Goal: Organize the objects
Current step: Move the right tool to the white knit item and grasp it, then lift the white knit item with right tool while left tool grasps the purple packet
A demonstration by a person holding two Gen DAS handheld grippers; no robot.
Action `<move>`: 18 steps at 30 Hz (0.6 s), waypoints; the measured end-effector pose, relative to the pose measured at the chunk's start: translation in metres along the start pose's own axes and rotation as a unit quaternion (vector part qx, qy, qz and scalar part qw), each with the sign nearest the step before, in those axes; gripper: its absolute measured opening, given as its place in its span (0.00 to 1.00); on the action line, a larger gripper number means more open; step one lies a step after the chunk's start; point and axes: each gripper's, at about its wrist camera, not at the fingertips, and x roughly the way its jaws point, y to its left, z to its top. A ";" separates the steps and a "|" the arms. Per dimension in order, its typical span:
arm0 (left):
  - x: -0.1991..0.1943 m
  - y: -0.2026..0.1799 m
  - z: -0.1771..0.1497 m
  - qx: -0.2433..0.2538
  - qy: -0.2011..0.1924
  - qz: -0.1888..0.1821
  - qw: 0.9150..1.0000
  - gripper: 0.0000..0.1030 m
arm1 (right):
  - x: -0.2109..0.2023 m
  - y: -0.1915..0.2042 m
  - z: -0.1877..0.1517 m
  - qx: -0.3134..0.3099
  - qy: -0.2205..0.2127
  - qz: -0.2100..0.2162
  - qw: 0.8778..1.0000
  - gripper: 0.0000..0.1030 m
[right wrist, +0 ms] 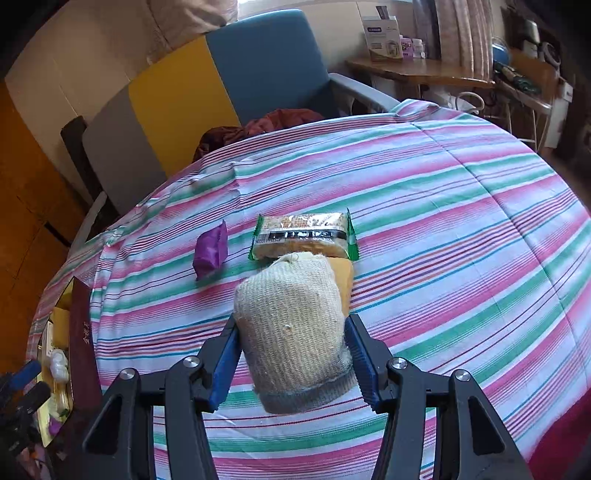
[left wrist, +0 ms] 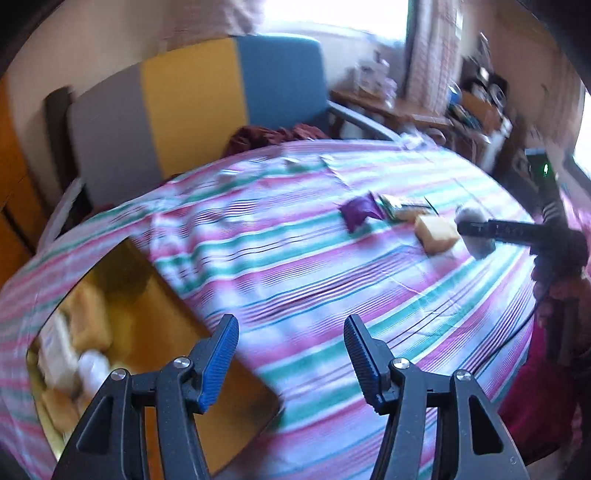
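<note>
Now | my right gripper [right wrist: 291, 350] clamps knitted pouch [right wrist: 291, 325] mid-body, probably soft, light | left gripper [left wrist: 291, 354] open, empty

Home room, armchair [right wrist: 258, 70], striped tablecloth [right wrist: 443, 206], curtains [right wrist: 461, 33]

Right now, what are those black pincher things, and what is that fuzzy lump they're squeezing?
Those are grabbing tools, one held in each of a person's hands, each with a camera looking along its two fingers. One picture comes from the left tool, open and empty above a gold box with some things already inside. The other comes from the right tool, squeezing a woven beige pouch. On the striped tablecloth beyond lie a purple packet, a snack pack with green ends, and a yellow block partly hidden behind the pouch. The person is tidying things away.
</note>
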 end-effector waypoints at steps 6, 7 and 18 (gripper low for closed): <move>0.049 -0.035 0.039 0.067 0.026 -0.010 0.997 0.63 | 0.001 0.002 -0.001 -0.014 0.001 0.004 1.000 0.54; 0.059 -0.039 0.046 0.079 0.030 -0.013 0.996 0.64 | 0.001 0.002 -0.001 -0.014 0.003 0.005 1.000 0.54; 0.152 -0.081 0.097 0.190 0.071 -0.015 0.979 0.75 | -0.003 -0.009 0.001 0.012 0.008 0.037 0.999 0.55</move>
